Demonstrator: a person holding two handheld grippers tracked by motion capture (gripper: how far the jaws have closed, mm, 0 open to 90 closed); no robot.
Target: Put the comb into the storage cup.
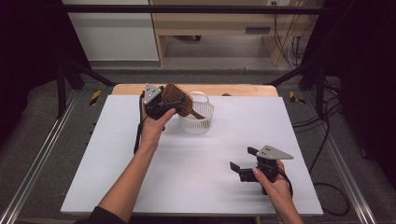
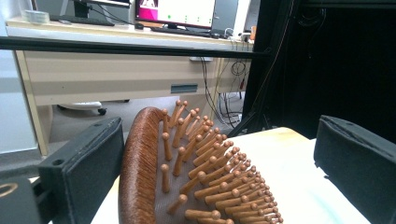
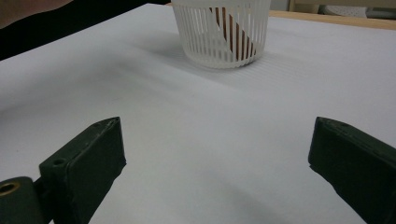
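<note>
The wooden hairbrush [image 1: 179, 99] stands handle-down in the white basket [image 1: 201, 122] at twelve o'clock on the tabletop [image 1: 196, 172], seemingly delivered, with the left tool [image 1: 169, 105] spread around its head and the right tool [image 1: 243, 160] open, empty, at five o'clock.

Only the basket [image 1: 196, 119] with its hairbrush [image 1: 180, 99] interrupts the open table [image 1: 196, 163].

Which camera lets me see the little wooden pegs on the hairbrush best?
The left gripper view: the hairbrush sits right between the jaws, so each round-tipped peg is clear. The high view shows the whole brush leaning handle-down in the white basket, but its pegs are tiny. The right gripper view shows just the brown handle through the basket's slats.
</note>
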